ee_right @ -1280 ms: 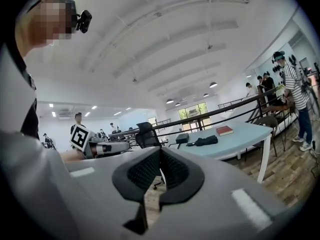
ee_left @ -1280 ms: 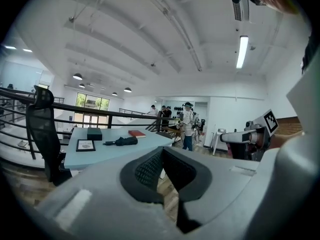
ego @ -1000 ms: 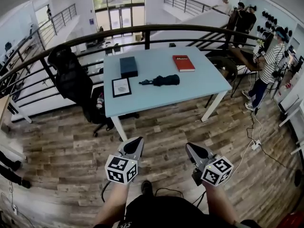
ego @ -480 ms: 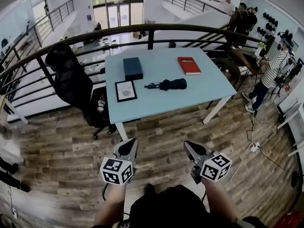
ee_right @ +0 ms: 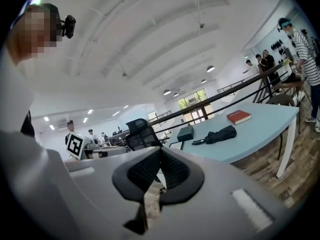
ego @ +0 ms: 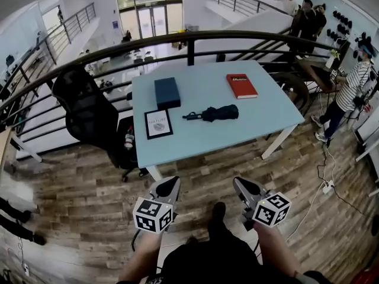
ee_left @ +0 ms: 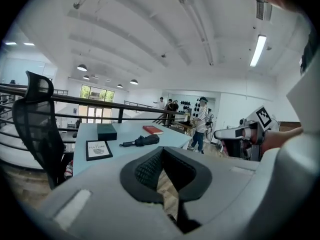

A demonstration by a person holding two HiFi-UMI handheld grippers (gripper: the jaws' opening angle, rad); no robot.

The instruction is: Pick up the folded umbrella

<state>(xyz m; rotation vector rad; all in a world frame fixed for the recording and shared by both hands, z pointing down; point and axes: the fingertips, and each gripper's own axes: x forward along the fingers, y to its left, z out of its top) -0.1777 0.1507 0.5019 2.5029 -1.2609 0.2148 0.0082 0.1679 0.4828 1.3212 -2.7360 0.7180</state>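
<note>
The folded black umbrella (ego: 216, 113) lies on the light blue table (ego: 260, 117), near its middle, with the handle pointing left. It also shows in the left gripper view as the umbrella (ee_left: 142, 141) and in the right gripper view as the umbrella (ee_right: 220, 134). My left gripper (ego: 167, 188) and right gripper (ego: 244, 188) hang side by side over the wooden floor, well short of the table's near edge. Both point toward the table. The left gripper (ee_left: 162, 151) has its jaws together with nothing between them. The right gripper (ee_right: 160, 151) looks the same, shut and empty.
On the table lie a dark box (ego: 167, 92), a red book (ego: 241, 85) and a framed card (ego: 158, 123). A black office chair (ego: 89, 108) stands at the table's left. A dark railing (ego: 189, 40) runs behind. People (ego: 308, 16) stand at the far right.
The person has walked toward the table, so it sits nearer and lower in the head view. Both grippers came forward with the person and stayed shut.
</note>
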